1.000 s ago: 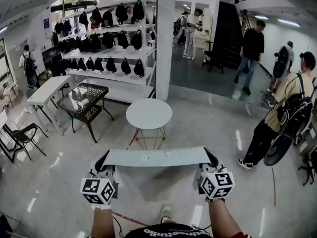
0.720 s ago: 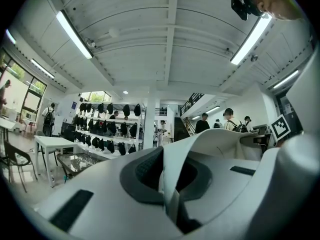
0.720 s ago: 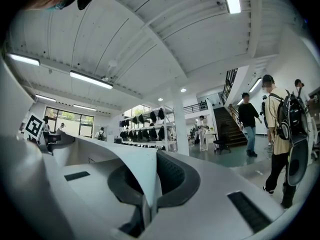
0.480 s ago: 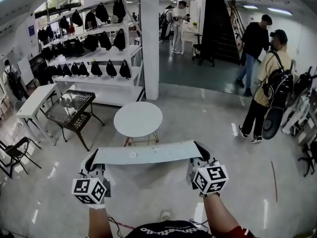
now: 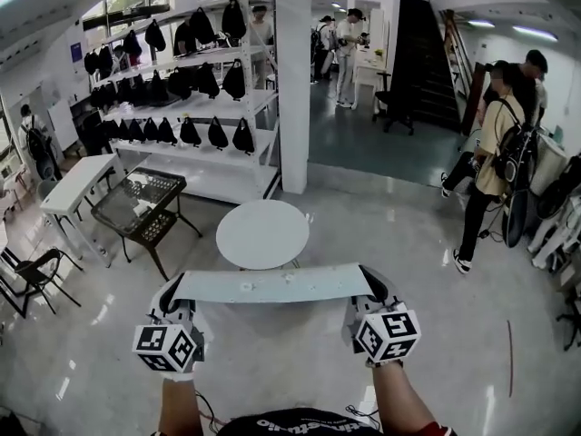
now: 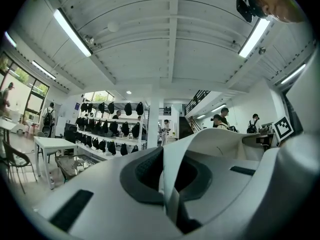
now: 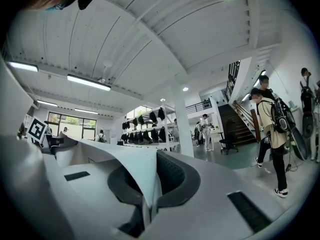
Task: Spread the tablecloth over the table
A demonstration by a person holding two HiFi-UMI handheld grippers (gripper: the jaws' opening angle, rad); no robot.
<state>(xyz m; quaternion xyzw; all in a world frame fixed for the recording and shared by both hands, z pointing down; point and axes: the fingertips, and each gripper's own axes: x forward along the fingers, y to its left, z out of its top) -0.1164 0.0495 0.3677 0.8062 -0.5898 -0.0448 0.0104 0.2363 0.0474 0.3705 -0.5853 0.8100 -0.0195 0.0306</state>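
A pale grey tablecloth (image 5: 272,286) hangs stretched as a flat band between my two grippers, above the floor. My left gripper (image 5: 172,291) is shut on its left end and my right gripper (image 5: 377,287) on its right end. Both point level. The round white table (image 5: 262,233) stands just beyond the cloth, bare on top. In the left gripper view the cloth (image 6: 210,139) runs off to the right from the closed left gripper (image 6: 167,184). In the right gripper view the cloth (image 7: 115,156) leads off left from the closed right gripper (image 7: 150,184).
A dark glass-top table (image 5: 145,203) and a long white table (image 5: 77,182) stand at the left, with a black chair (image 5: 32,275) nearer. A white pillar (image 5: 292,80) and shelves of black bags (image 5: 191,125) lie behind. A person with a backpack (image 5: 490,166) stands at the right.
Both grippers have carried the stretched cloth forward, and the round table now lies closer to it. The person at the right has shifted in the view. Both grips are unchanged.
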